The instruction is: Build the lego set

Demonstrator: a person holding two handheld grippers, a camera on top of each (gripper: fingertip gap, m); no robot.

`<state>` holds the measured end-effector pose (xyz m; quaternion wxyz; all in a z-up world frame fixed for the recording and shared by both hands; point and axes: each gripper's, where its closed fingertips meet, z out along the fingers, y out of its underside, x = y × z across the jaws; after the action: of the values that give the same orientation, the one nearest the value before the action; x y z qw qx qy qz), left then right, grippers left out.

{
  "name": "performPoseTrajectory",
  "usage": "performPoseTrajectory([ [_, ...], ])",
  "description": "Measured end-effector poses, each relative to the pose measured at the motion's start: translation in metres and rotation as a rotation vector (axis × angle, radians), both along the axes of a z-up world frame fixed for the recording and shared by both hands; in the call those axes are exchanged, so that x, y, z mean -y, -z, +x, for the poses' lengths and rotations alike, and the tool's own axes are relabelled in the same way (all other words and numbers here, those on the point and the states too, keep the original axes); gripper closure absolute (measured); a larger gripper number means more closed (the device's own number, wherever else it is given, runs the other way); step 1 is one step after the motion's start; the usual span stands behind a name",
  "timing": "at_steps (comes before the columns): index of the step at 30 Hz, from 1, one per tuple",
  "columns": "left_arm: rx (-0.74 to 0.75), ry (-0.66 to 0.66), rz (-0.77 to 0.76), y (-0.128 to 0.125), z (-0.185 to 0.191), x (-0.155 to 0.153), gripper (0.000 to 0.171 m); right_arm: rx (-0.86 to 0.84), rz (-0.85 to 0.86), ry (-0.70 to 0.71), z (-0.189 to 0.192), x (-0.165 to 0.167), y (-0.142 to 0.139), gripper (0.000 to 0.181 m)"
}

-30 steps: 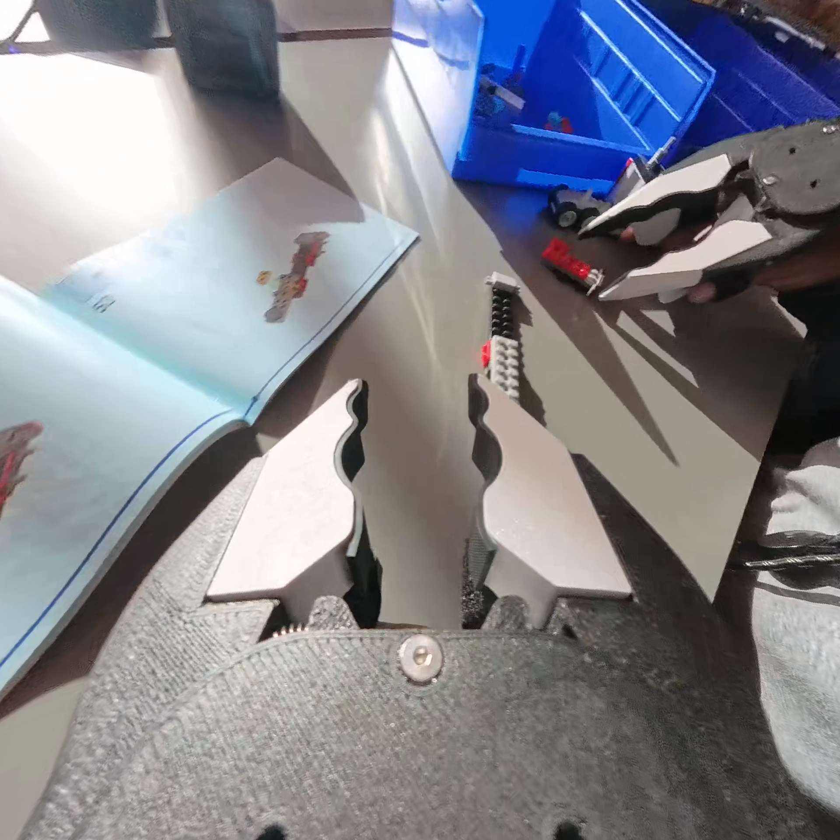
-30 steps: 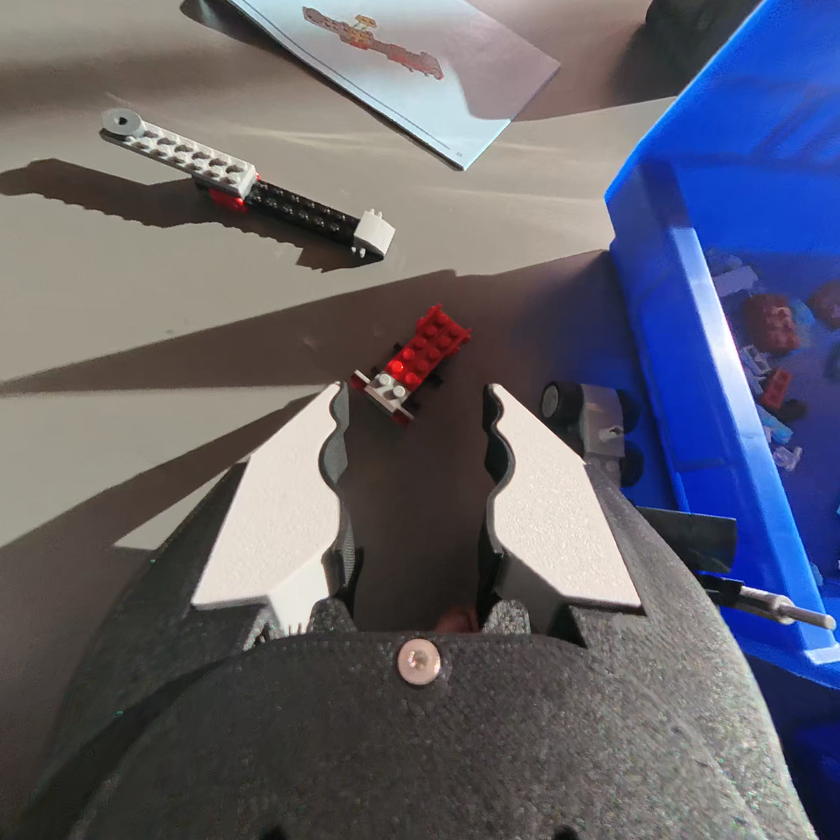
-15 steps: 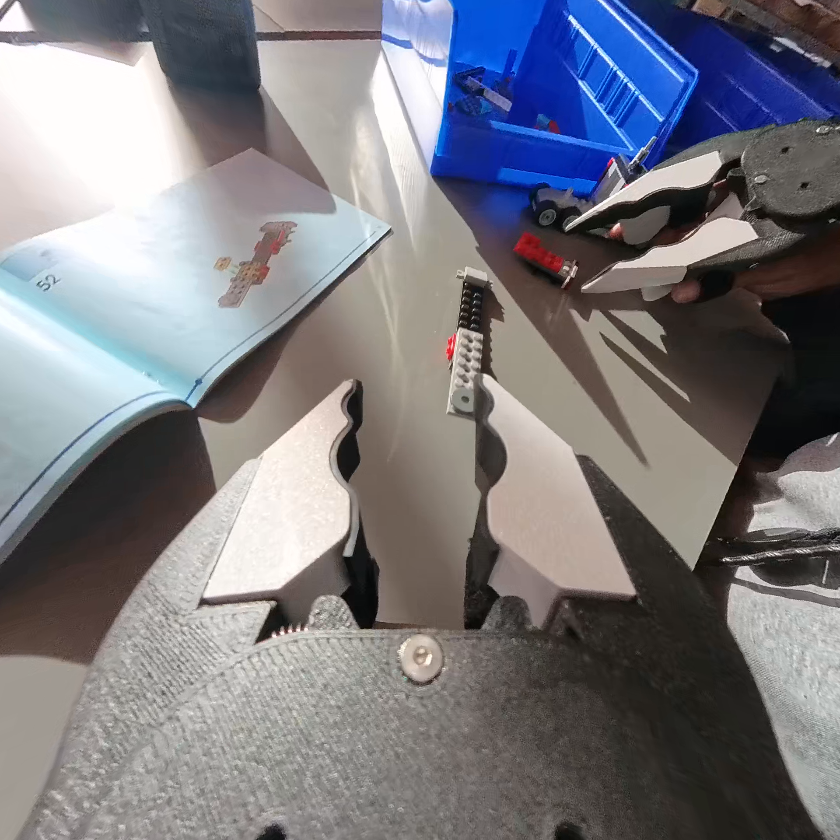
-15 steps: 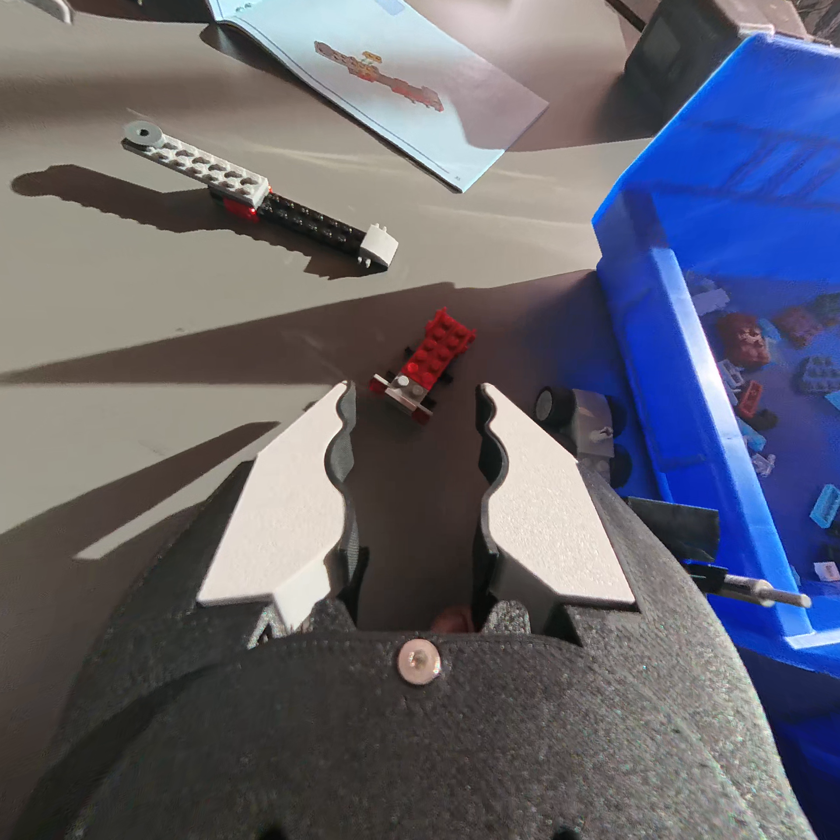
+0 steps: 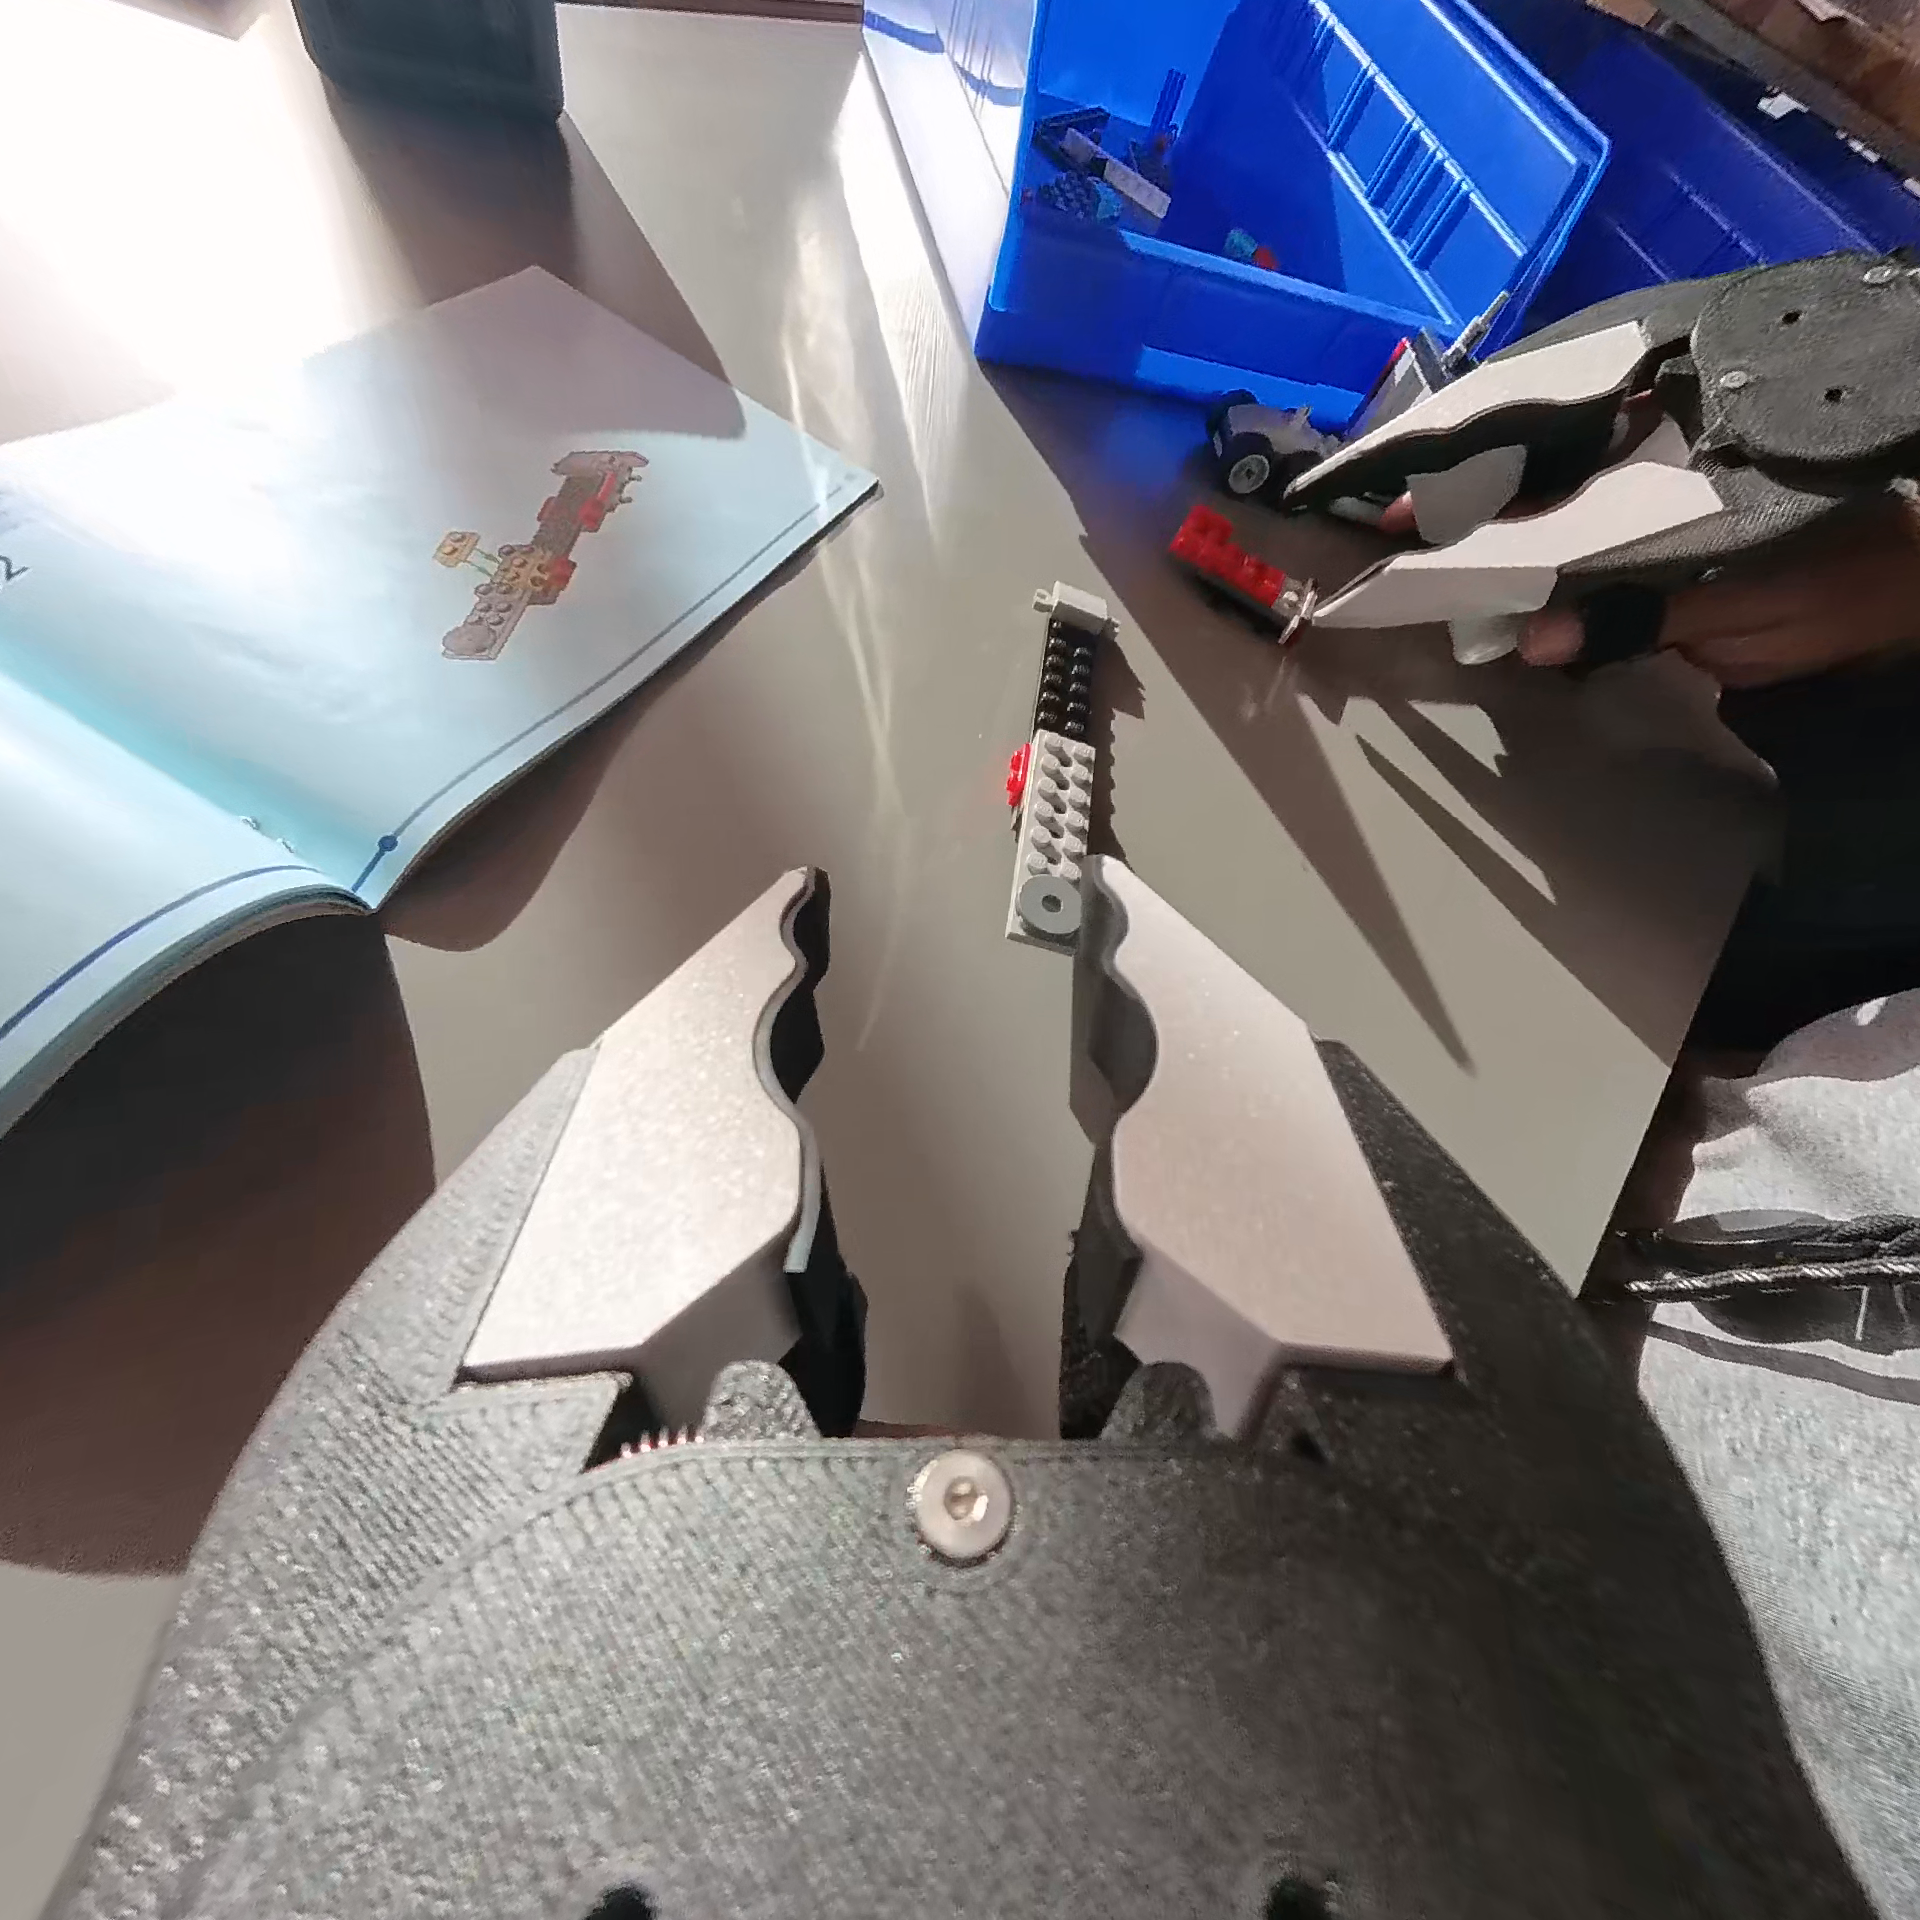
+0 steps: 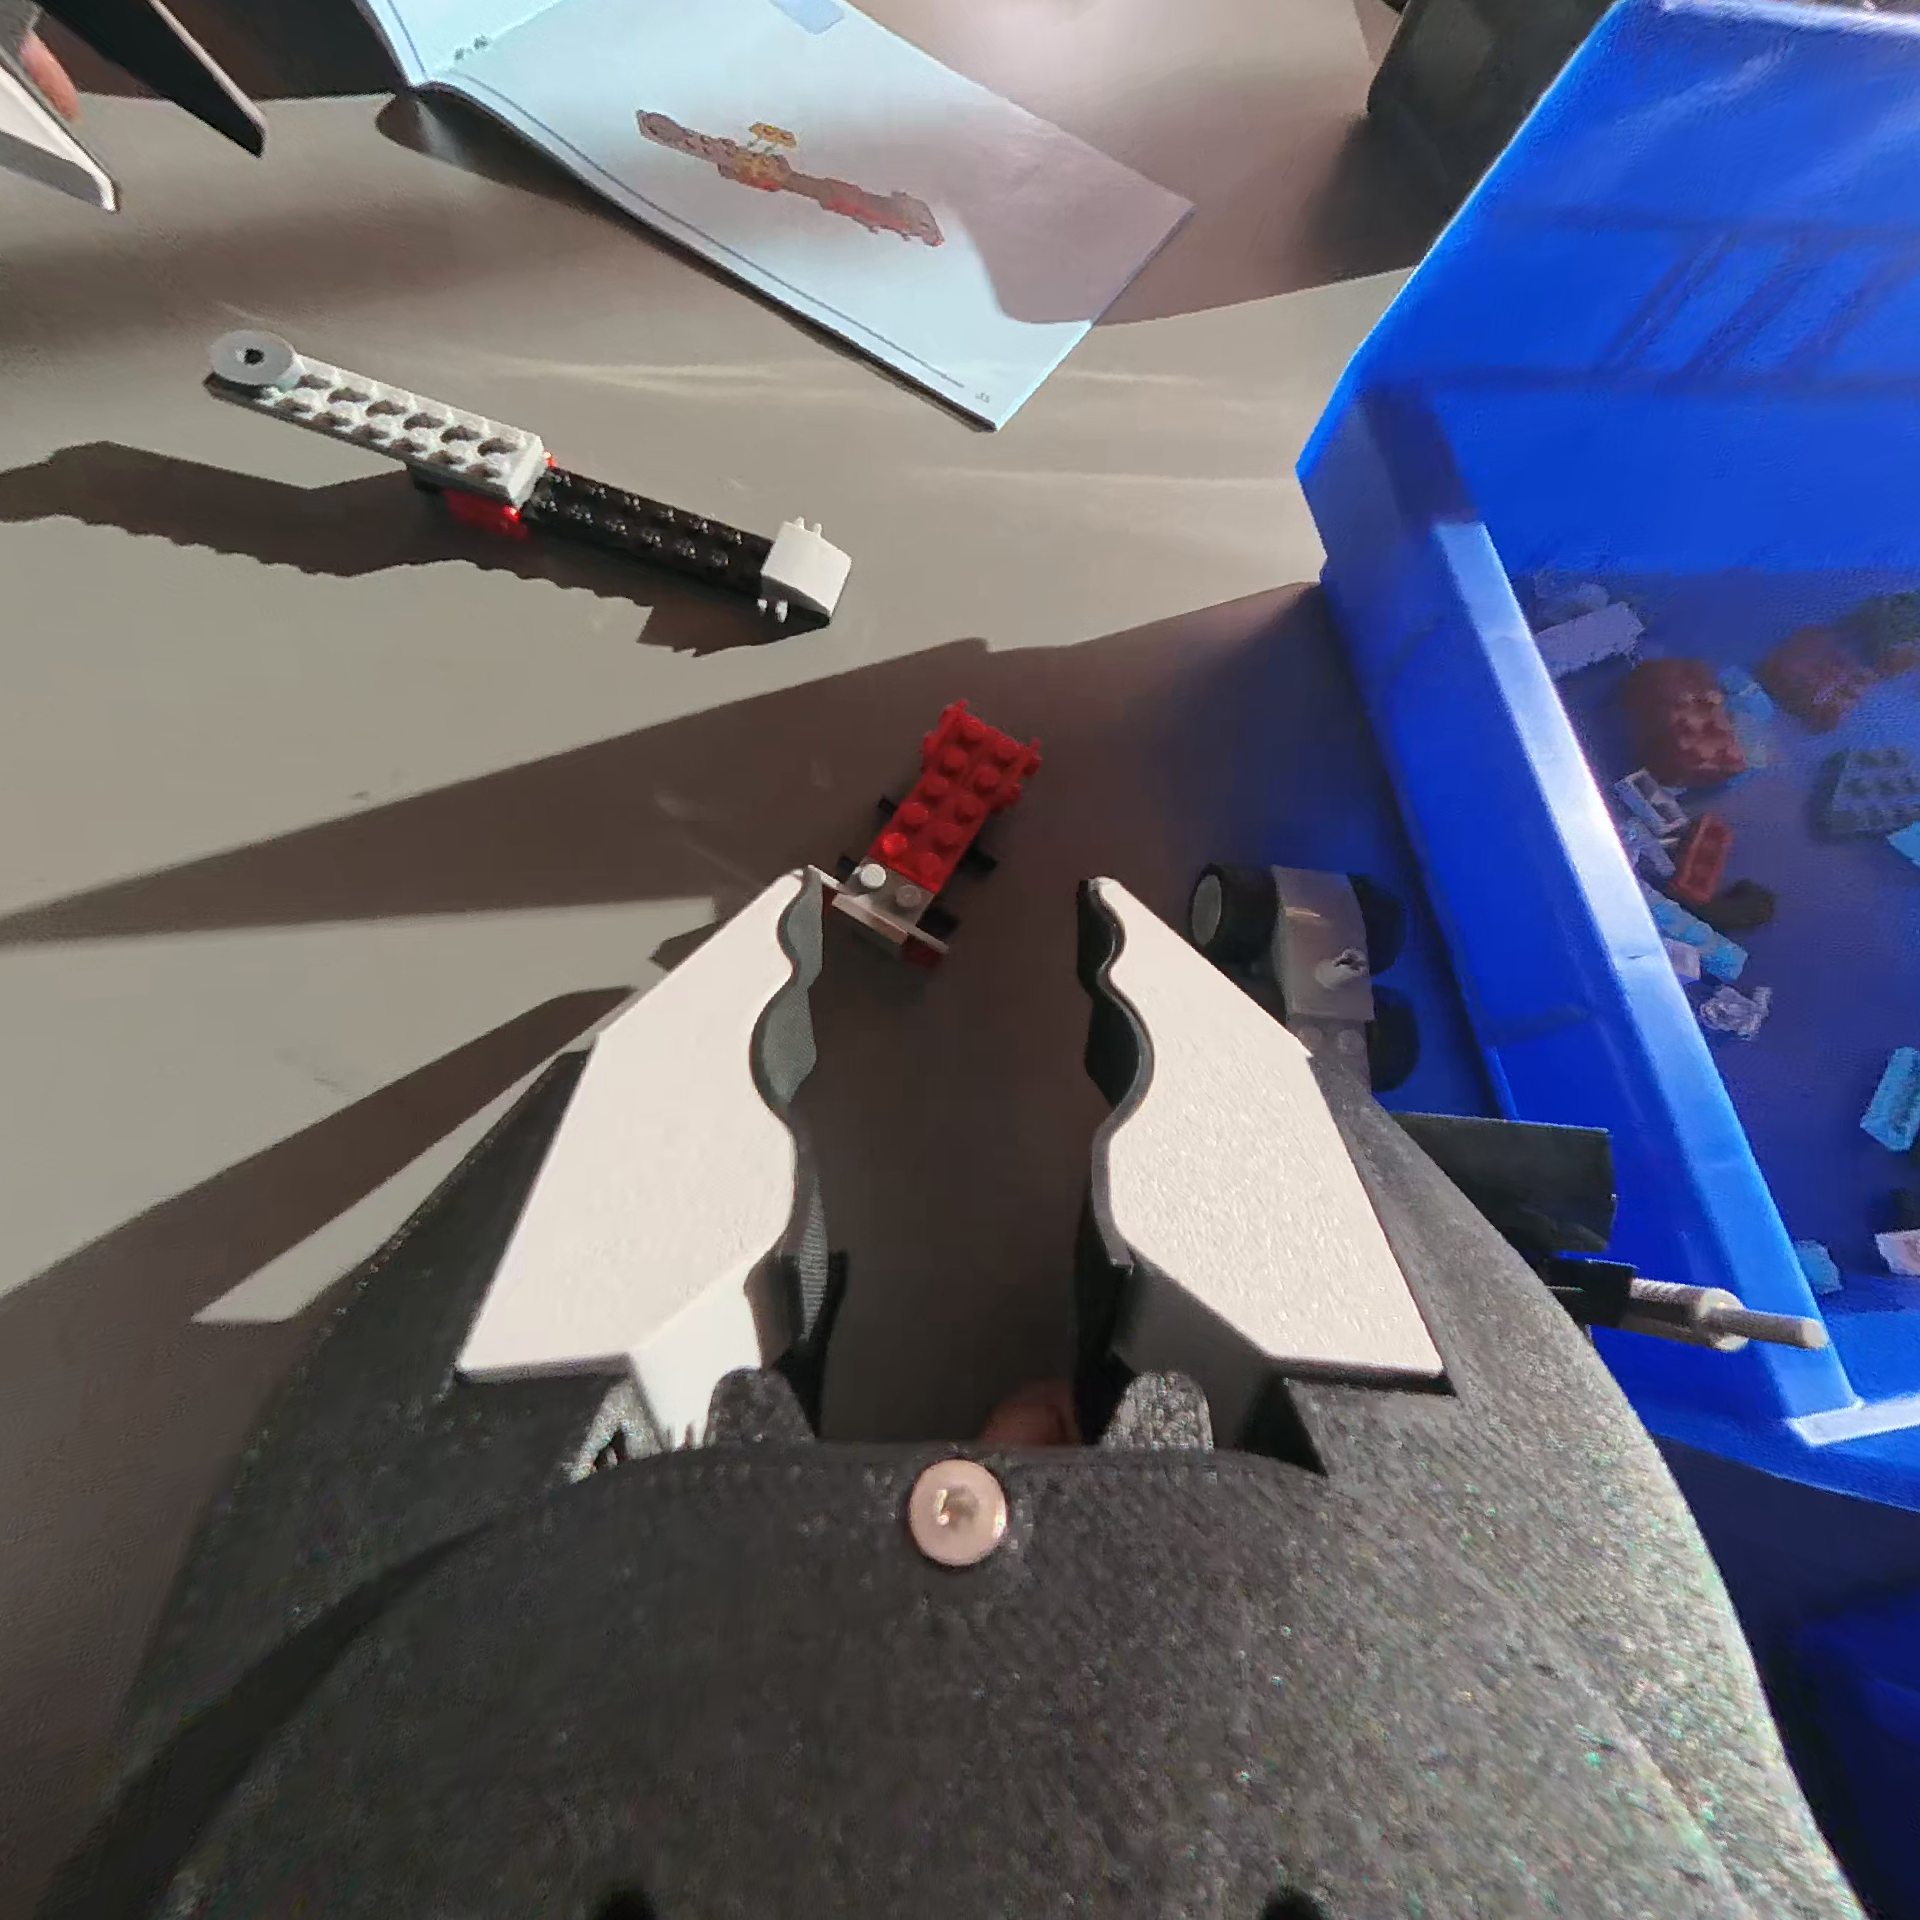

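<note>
- On the grey table, just ahead of the left gripper, lies a long lego strip: a grey studded plate with a round hole at its near end, a black studded stretch beyond it, a small grey piece at the far end and a red bit on its side.
- Both left jaws stand apart with nothing between them; the right-hand fingertip sits just beside the strip's near end, and whether it touches is hard to tell from this angle.
- Farther right, the right gripper is also released, its jaws spread around bare table.
- Directly beyond its tips rests a small red lego assembly, red studded plates on black cross pieces with a grey piece at the near end; the left-hand fingertip is just beside that grey end, possibly touching.
- Right of that assembly, a grey wheeled lego piece with black tyres sits against the wall of a blue bin.
- Loose bricks in red, light blue and grey lie inside the bin.
- An open instruction booklet with pale blue pages lies to the far left of the strip, well apart from it.
- Long shadows of both grippers cross the sunlit tabletop.
</note>
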<state>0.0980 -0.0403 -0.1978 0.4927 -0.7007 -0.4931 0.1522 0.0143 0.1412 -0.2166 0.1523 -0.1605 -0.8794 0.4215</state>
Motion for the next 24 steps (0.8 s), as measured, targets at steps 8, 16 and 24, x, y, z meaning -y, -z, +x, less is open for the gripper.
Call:
performPoseTrajectory([
  [8,-0.012,0.013,-0.002,-0.002,-0.003,-0.009,0.121,-0.018,0.039,-0.095,0.013,0.007,0.004,0.124],
  [16,-0.034,0.094,-0.050,-0.009,-0.020,-0.036,0.121,-0.037,0.078,-0.037,0.004,0.003,0.008,0.128],
  [24,-0.032,0.137,-0.085,-0.012,-0.028,-0.049,0.121,-0.016,0.004,-0.001,0.001,-0.001,0.000,0.131],
])
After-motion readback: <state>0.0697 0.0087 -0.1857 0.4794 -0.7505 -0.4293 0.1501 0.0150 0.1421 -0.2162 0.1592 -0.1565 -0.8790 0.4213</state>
